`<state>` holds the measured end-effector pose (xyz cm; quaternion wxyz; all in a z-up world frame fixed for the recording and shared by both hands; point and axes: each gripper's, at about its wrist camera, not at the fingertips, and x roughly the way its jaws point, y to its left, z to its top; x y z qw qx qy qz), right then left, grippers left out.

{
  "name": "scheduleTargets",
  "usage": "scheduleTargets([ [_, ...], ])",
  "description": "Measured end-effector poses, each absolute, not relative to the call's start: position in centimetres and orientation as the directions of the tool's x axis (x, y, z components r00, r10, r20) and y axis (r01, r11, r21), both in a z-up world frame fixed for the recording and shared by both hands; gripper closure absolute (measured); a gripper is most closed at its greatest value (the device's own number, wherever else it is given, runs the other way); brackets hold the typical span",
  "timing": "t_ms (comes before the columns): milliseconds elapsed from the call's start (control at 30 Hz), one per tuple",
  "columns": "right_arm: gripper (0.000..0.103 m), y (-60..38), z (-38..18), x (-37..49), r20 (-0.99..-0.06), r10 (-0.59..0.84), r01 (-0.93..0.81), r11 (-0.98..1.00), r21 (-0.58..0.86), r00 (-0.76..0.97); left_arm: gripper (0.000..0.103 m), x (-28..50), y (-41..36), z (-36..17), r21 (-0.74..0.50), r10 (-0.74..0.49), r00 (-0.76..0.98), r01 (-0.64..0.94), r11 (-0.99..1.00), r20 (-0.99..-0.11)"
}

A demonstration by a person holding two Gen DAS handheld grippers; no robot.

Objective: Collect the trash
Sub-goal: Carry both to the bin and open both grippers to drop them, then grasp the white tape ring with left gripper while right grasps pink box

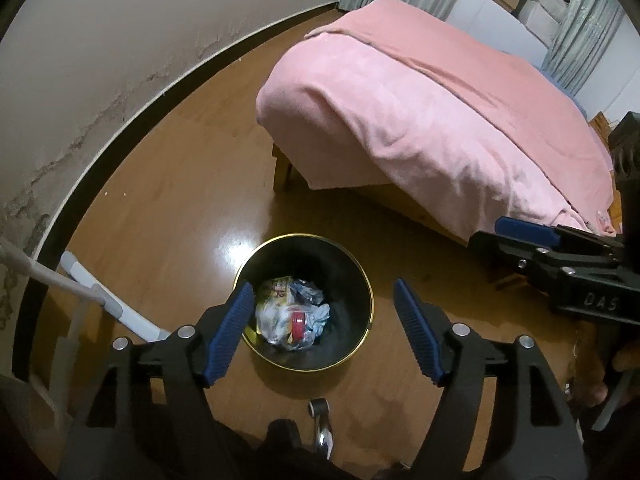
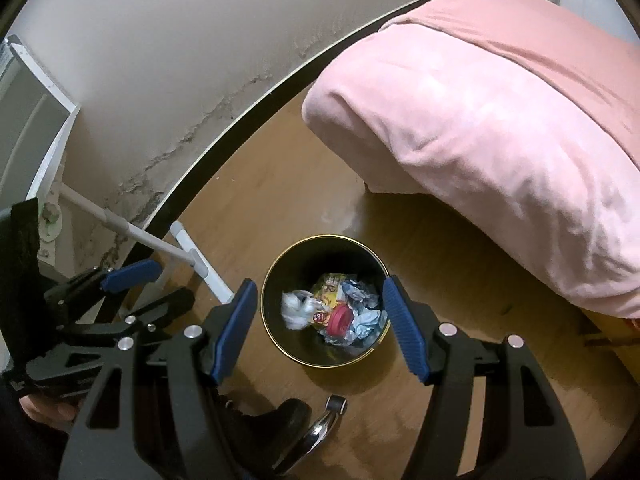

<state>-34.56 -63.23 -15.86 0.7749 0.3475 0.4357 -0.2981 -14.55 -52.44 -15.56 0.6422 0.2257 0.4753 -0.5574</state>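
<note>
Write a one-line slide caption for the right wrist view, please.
Open right gripper above a gold-rimmed black bin holding crumpled trash.

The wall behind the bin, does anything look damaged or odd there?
Yes. The wall is cracked and stained low down, just above the dark skirting. The bin stands upright, trash inside, nothing spilled.

Black bin [image 1: 360, 280] with a thin gold rim, and inside it white and pale blue crumpled scraps [image 2: 362, 316], a yellow printed wrapper [image 2: 330, 284], a red lid [image 2: 340, 318]. Pink blanket [image 1: 420, 100] over the bed, warm brown wood floor [image 1: 180, 200], off-white wall [image 1: 100, 60] with a black skirting. Blue ribbed pads [image 1: 228, 332] on black grippers.
</note>
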Motion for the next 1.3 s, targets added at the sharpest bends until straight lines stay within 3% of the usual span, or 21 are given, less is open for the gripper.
scheduleTargets([
  [233,0.039,-61.1,-11.7,-32.1,-0.862,-0.182,0.710,0.658,0.252,0.473,0.020,-13.3,-48.1,-9.0,-0.183,-0.581,0.022,0.939,0.291,-0.813],
  [333,0.033,-59.2,-8.7,-29.4,-0.838,-0.193,0.656,0.718,0.234,0.511,0.012,-12.0,-45.0,-5.4,-0.142,-0.620,0.085,0.941,0.308,-0.780],
  [533,0.029,-53.3,-3.7,-21.0,-0.784,-0.136,0.476,0.852,0.220,0.605,0.010,-5.0,-33.6,0.9,-0.050,-0.639,0.331,0.863,0.502,-0.694],
  [867,0.029,-40.2,-0.6,-3.7,-0.762,0.118,0.115,0.963,0.245,0.637,0.010,9.1,-13.5,0.9,0.090,-0.327,0.598,0.561,0.823,-0.732],
  [1067,0.029,-32.6,-1.2,4.7,-0.791,0.179,-0.018,0.978,0.208,0.584,0.010,11.9,-6.9,-0.1,0.034,-0.297,0.588,0.484,0.874,-0.752],
  [1233,0.030,-28.5,-1.9,10.7,-0.812,0.170,-0.053,0.984,0.170,0.558,0.010,13.0,-5.7,-1.7,0.014,-0.299,0.556,0.489,0.872,-0.775],
  [1300,0.034,-27.4,-2.2,12.6,-0.820,0.155,-0.055,0.987,0.150,0.551,0.010,13.2,-5.5,-2.5,0.011,-0.301,0.546,0.495,0.869,-0.782],
])
